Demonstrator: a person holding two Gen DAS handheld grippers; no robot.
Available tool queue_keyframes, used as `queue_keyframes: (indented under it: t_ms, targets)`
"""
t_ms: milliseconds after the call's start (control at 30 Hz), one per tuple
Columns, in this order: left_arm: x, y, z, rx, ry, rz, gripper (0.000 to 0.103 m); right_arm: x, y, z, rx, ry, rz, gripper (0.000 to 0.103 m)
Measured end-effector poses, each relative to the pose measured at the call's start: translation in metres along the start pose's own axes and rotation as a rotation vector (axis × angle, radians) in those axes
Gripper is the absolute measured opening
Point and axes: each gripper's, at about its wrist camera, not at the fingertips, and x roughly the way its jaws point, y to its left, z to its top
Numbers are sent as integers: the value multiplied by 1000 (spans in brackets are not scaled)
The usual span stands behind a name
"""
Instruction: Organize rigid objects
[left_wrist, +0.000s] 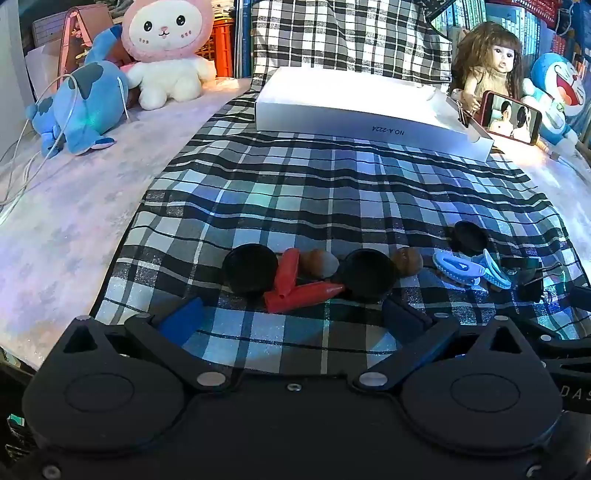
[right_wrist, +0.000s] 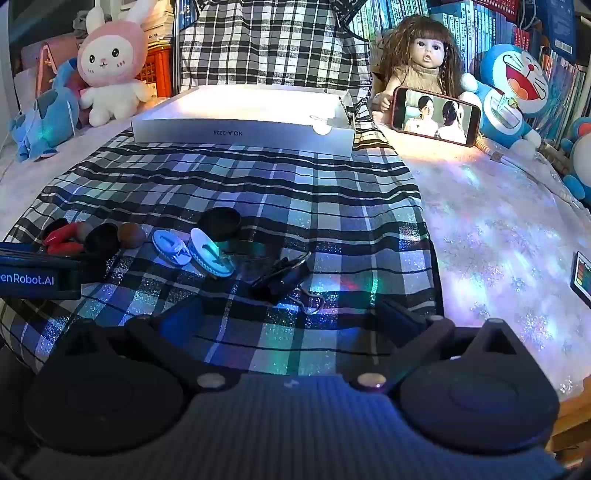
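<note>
While both tools are hovering low over the plaid cloth (left_wrist: 295, 192), the left gripper (left_wrist: 295, 321) is gaping wide and empty just short of two red pieces (left_wrist: 295, 286) and black caps (left_wrist: 250, 268). The right gripper (right_wrist: 291, 317) is likewise spread, holding nothing, facing black binder clips (right_wrist: 280, 278) beside white clips (right_wrist: 210, 253). A white box (right_wrist: 240, 122) is sitting behind.

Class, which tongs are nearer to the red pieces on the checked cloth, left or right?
Left. The left tongs sit open right in front of the red pieces. The right tongs are off to their right, facing the black clips.
</note>
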Motion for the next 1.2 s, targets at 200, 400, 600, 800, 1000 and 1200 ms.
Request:
queue_keyframes:
  t_ms: [200, 400, 600, 800, 1000, 1200]
  targets:
    - [-1, 0, -1, 9, -7, -8, 103, 0, 0, 0, 2, 4, 1, 103]
    - [0, 0, 0, 0, 0, 1, 103, 1, 0, 1, 1, 5, 0, 103]
    - [0, 1, -1, 2, 1, 1, 103, 1, 0, 0, 1, 3, 1, 103]
    - [-1, 3, -3, 1, 1, 2, 103, 0, 1, 0, 1, 3, 1, 103]
    - [-1, 2, -3, 2, 1, 2, 103, 0, 1, 0, 1, 3, 1, 103]
    - [-1, 2, -3, 2, 1, 2, 103, 0, 1, 0, 0, 3, 0, 103]
